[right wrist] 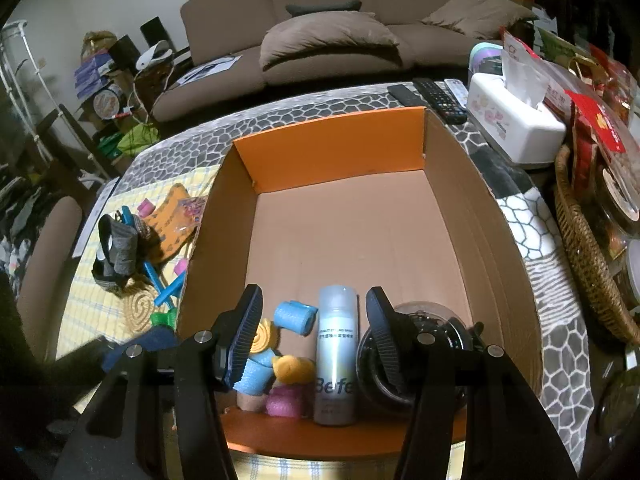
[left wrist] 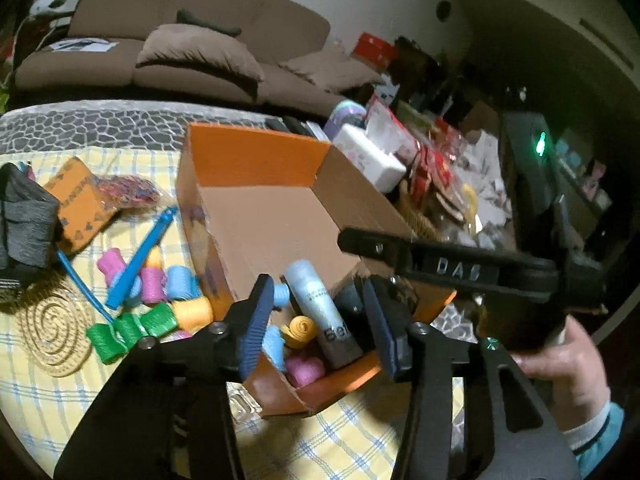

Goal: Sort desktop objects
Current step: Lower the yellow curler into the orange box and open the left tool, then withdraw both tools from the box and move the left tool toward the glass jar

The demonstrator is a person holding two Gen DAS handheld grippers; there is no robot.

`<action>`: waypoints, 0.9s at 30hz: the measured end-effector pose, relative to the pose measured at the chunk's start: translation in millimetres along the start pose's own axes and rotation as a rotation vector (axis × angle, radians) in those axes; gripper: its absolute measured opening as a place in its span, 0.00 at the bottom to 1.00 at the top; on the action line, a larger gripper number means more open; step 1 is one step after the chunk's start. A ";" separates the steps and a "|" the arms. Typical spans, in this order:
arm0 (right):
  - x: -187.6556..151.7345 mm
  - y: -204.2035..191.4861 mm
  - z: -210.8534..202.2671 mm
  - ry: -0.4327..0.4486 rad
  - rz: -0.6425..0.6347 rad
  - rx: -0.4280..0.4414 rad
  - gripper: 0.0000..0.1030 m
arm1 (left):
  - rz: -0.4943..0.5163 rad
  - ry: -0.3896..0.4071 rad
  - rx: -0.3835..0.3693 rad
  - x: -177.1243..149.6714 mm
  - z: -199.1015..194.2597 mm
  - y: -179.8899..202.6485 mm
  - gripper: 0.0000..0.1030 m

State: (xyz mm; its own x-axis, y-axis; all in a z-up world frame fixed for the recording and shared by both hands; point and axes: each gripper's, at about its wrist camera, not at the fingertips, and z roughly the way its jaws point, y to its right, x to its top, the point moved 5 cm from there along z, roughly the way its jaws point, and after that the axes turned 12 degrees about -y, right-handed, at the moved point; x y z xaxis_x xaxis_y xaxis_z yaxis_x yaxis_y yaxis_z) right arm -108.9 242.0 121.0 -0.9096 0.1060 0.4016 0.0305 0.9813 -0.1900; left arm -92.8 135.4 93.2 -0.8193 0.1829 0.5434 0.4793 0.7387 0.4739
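An open cardboard box with orange flaps stands on the table. In its near end lie a silver spray can, several foam hair rollers and a round black object. My left gripper is open and empty, over the box's near corner. My right gripper is open and empty, over the can and rollers; it shows in the left wrist view. More rollers, a blue comb, an orange card and a grey pouch lie left of the box.
A yellow checked cloth covers the table's near part. A spiral mat lies at the left. A white tissue box, remote controls, snack bags and a wicker basket crowd the right. A brown sofa stands behind.
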 end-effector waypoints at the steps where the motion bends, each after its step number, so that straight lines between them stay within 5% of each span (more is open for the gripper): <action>1: -0.1 -1.0 0.3 -0.001 -0.001 -0.002 0.54 | -0.006 0.006 -0.003 1.2 -2.6 -2.5 0.48; 7: 0.1 -5.8 2.4 -0.005 -0.005 -0.003 0.65 | -0.041 0.019 0.013 4.9 -13.1 -19.1 0.64; 9: 0.2 -9.2 4.6 -0.010 -0.011 -0.002 0.70 | -0.053 0.021 0.017 5.5 -14.7 -24.3 0.80; 14: 1.4 -9.6 7.9 -0.011 0.012 0.017 0.86 | -0.094 0.041 0.019 6.1 -21.5 -37.4 1.00; 27: 2.0 -16.9 7.9 0.000 -0.017 -0.022 0.99 | -0.080 0.040 0.113 4.7 -29.2 -49.8 1.00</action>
State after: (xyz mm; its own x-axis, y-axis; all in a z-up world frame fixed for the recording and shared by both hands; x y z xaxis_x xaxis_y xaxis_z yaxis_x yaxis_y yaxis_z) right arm -114.5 224.4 117.9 -0.9102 0.0893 0.4044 0.0240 0.9862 -0.1637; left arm -111.4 80.4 92.4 -0.8392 0.0967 0.5351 0.3729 0.8185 0.4370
